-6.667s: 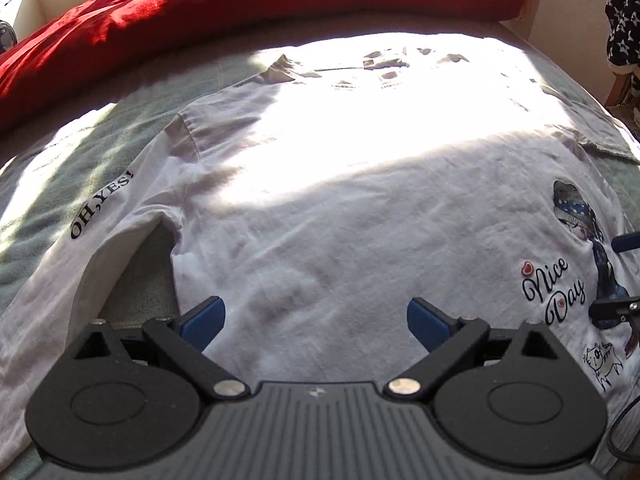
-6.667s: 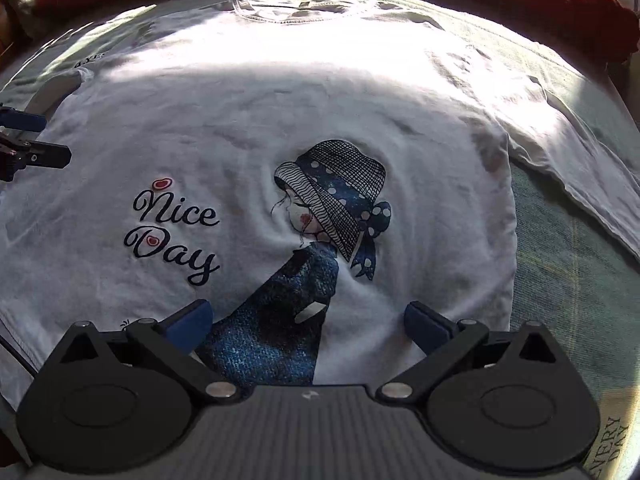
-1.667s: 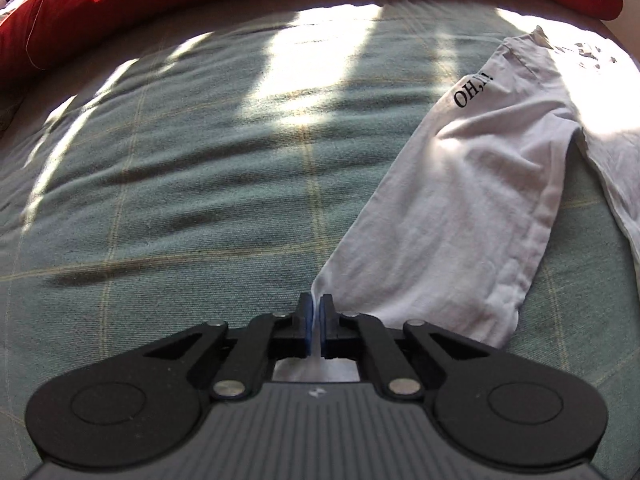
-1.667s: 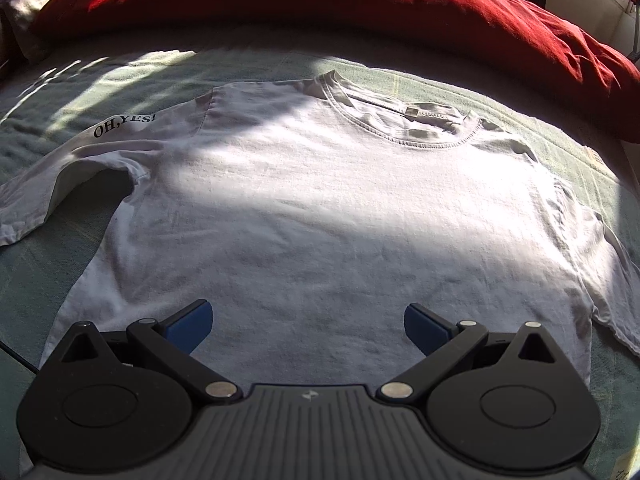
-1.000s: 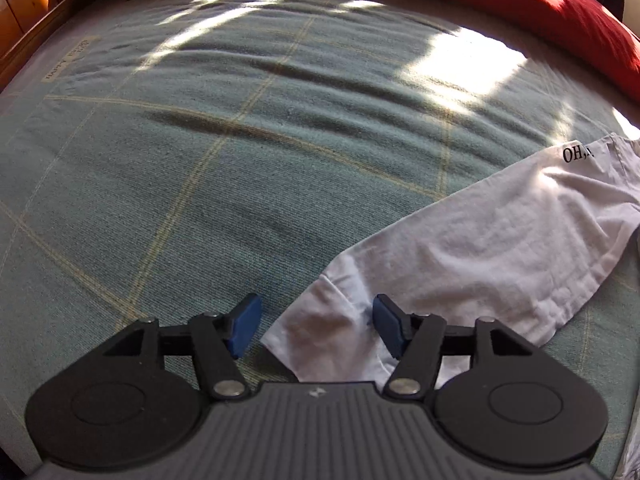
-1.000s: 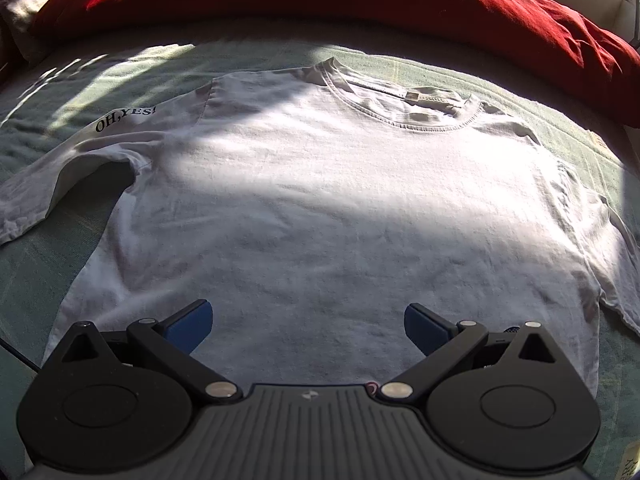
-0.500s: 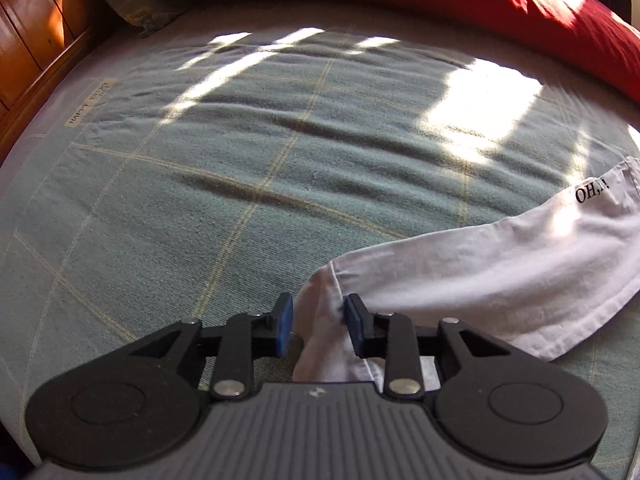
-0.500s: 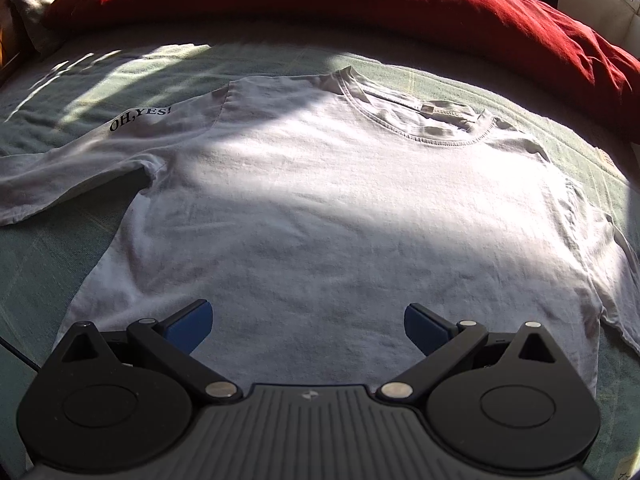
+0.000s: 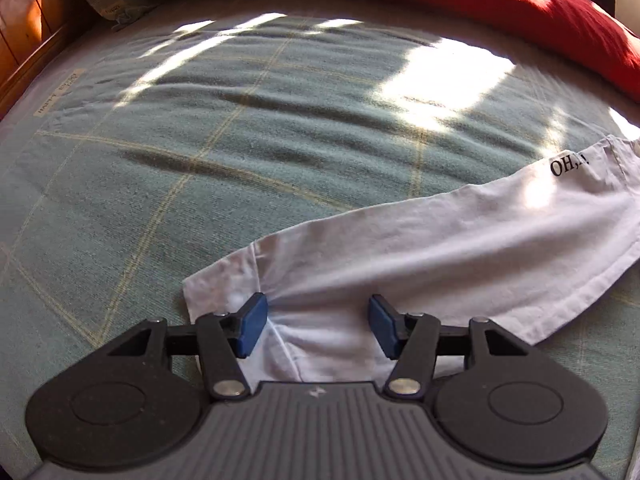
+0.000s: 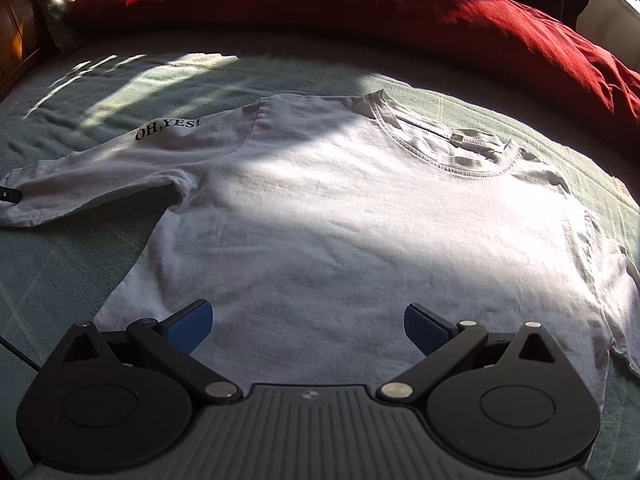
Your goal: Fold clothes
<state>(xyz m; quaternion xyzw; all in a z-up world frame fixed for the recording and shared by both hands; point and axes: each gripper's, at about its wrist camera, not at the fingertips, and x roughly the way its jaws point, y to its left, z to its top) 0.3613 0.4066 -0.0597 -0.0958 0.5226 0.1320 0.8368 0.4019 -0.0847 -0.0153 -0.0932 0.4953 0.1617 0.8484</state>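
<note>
A white T-shirt [image 10: 360,220] lies spread back-side up on the bed, neckline toward the far right. Its long left sleeve [image 9: 440,248], printed "OH,YES!", stretches out flat to the left. My left gripper [image 9: 316,320] hovers over the sleeve's cuff end with its jaws opening; the cloth lies between the blue pads [image 9: 252,320] without being pinched. A tip of that gripper [image 10: 8,194] shows at the sleeve's end in the right wrist view. My right gripper [image 10: 308,326] is wide open above the shirt's lower hem, holding nothing.
A green checked blanket [image 9: 200,140] covers the bed. A red duvet [image 10: 320,8] is bunched along the far side. A wooden bed frame [image 9: 28,32] and a grey pillow [image 10: 52,8] sit at the far left.
The left jaws, narrowed around the cuff half a second ago, have spread apart again, and the sleeve end now lies flatter. The right gripper has stayed open above the hem.
</note>
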